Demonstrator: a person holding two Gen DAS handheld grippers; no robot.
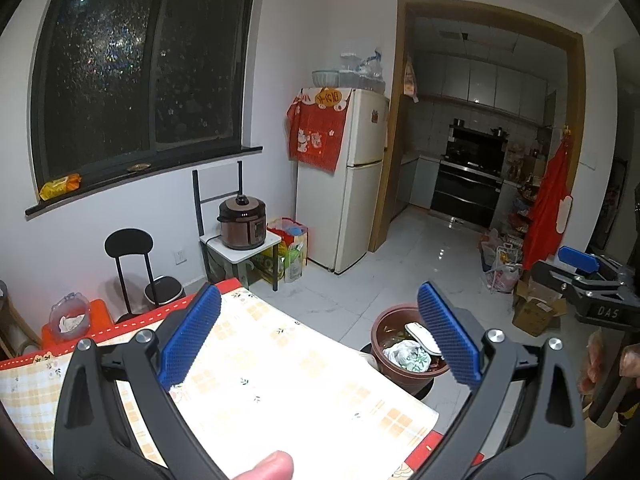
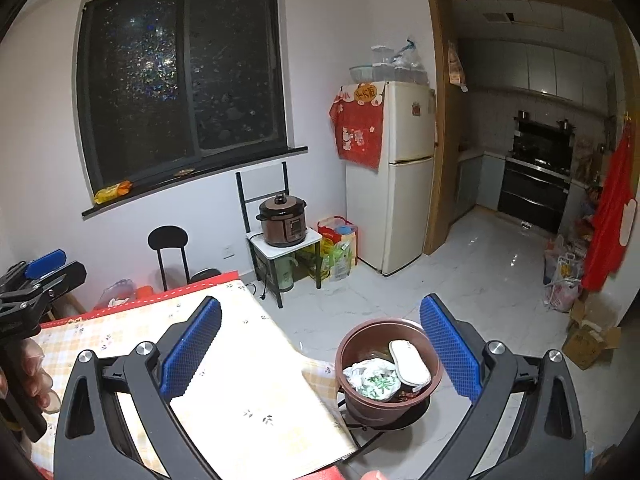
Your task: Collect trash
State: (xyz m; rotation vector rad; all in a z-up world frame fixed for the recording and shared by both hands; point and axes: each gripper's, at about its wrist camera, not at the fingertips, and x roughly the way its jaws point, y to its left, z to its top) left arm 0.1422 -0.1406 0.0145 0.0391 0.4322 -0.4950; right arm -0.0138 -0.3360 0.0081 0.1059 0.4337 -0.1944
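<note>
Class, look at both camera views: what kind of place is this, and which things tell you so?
Most likely a home dining area beside a kitchen: a fridge, a pressure cooker on a small stand, and a stove through the doorway.

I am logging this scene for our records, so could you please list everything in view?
Trash bin: one, brown, on a stand beside the table, holding crumpled white trash.
Table: one, yellow checked cloth, red edge.
Pressure cooker: one, brown, on a white stand.
Fridge: one, cream, red cloth draped over it.
Chair: one, black, by the wall.
Snack packet: one, yellow, on the windowsill.
Cardboard box: one, brown, on the floor.
Left gripper: open, blue pads.
Right gripper: open, blue pads.
</note>
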